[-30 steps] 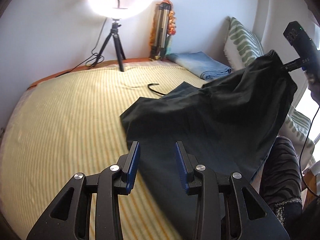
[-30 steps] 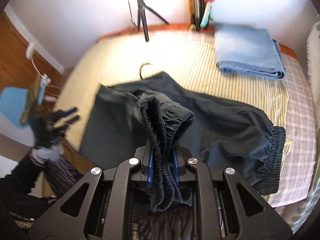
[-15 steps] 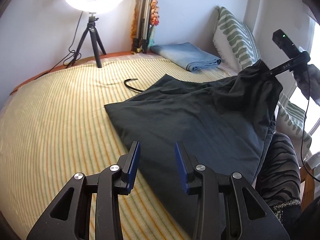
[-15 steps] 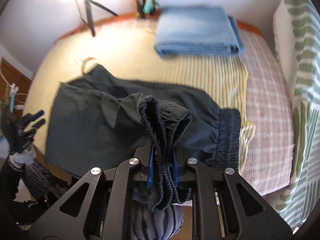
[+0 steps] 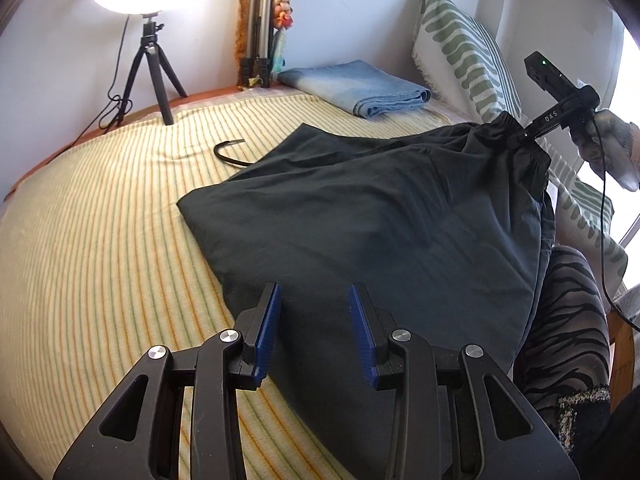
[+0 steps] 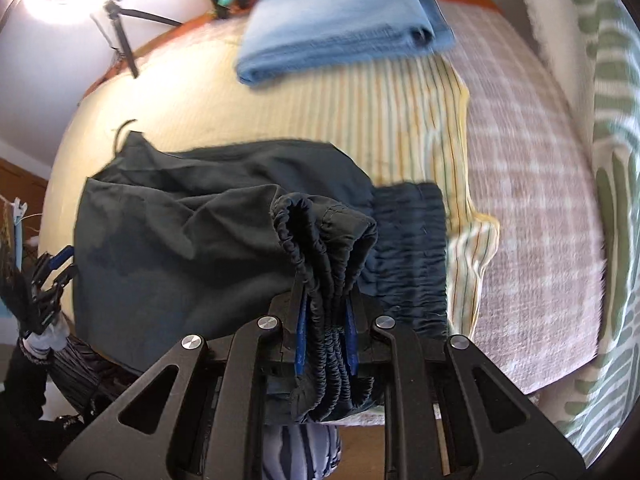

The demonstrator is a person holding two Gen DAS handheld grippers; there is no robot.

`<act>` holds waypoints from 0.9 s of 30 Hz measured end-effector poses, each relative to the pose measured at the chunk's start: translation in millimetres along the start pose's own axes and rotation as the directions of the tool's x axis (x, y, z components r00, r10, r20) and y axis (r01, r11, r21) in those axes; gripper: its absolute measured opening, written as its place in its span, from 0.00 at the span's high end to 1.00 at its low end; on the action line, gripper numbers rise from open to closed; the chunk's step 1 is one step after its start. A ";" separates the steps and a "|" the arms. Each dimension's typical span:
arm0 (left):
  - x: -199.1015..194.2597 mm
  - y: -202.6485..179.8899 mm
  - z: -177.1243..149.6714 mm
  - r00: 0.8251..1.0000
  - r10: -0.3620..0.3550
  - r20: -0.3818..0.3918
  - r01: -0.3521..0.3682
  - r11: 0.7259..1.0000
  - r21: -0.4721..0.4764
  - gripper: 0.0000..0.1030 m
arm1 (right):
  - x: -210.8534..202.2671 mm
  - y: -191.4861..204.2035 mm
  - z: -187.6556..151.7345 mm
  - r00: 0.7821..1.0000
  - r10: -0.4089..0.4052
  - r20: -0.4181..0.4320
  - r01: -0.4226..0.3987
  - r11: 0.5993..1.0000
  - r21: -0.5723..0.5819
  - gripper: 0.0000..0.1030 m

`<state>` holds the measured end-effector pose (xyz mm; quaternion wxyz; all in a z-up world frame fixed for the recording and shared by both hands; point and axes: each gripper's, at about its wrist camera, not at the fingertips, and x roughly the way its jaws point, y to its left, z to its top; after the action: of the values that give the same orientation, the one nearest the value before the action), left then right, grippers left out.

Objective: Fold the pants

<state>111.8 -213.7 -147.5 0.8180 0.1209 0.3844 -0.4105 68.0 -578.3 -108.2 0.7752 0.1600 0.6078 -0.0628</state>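
Dark pants (image 5: 372, 216) lie spread on the yellow striped bed cover (image 5: 100, 240). My right gripper (image 6: 325, 312) is shut on the bunched elastic waistband (image 6: 320, 240) and holds it lifted above the bed's right side; it also shows in the left wrist view (image 5: 520, 138). My left gripper (image 5: 314, 332) is open and empty, just above the near leg end of the pants. The rest of the pants (image 6: 180, 248) drapes from the waistband down to the bed.
Folded blue jeans (image 5: 356, 88) lie at the back. A ring light on a tripod (image 5: 148, 40) stands at the back left. A black curved hook (image 5: 228, 152) lies by the pants. Green-patterned pillows (image 5: 464, 44) line the right. A pink checked sheet (image 6: 532, 184) shows.
My right gripper has carried the waistband further right and lower. The pants have stretched out flatter across the bed. My left gripper has stayed open near the leg end.
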 end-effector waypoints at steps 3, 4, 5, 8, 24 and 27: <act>-0.4 -6.0 1.8 1.000 0.004 -0.003 -0.004 1.000 0.023 0.67 | -7.5 -5.7 -3.6 0.998 0.055 0.011 -0.055 0.998 0.009 0.84; -1.2 -7.5 2.6 1.000 0.004 -0.002 -0.004 1.000 0.027 0.67 | -10.6 -7.3 -4.1 0.998 0.054 0.013 -0.054 0.999 0.001 0.84; -1.6 -8.3 3.6 1.000 0.005 -0.001 -0.005 1.000 0.029 0.67 | -13.9 -10.4 -4.1 0.999 0.046 0.015 -0.046 0.999 -0.003 0.84; -2.3 -12.2 6.6 1.000 0.001 0.004 -0.001 1.000 0.028 0.67 | -12.5 -25.9 -0.7 0.999 0.038 0.019 -0.038 0.999 0.027 0.84; 9.4 -34.2 -4.1 0.999 -0.006 -0.044 0.009 0.998 0.069 0.67 | -15.8 -39.5 -3.7 0.996 -0.041 0.075 0.039 0.999 0.026 0.57; 6.4 -36.6 -2.6 0.999 0.000 -0.032 0.003 0.997 0.078 0.67 | -31.7 -37.9 -4.8 0.988 -0.020 0.156 0.018 1.000 0.018 0.42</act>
<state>84.9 -239.2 -149.6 0.8061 0.1591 0.3810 -0.4239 44.6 -615.4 -85.2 0.8183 0.1553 0.5464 -0.0876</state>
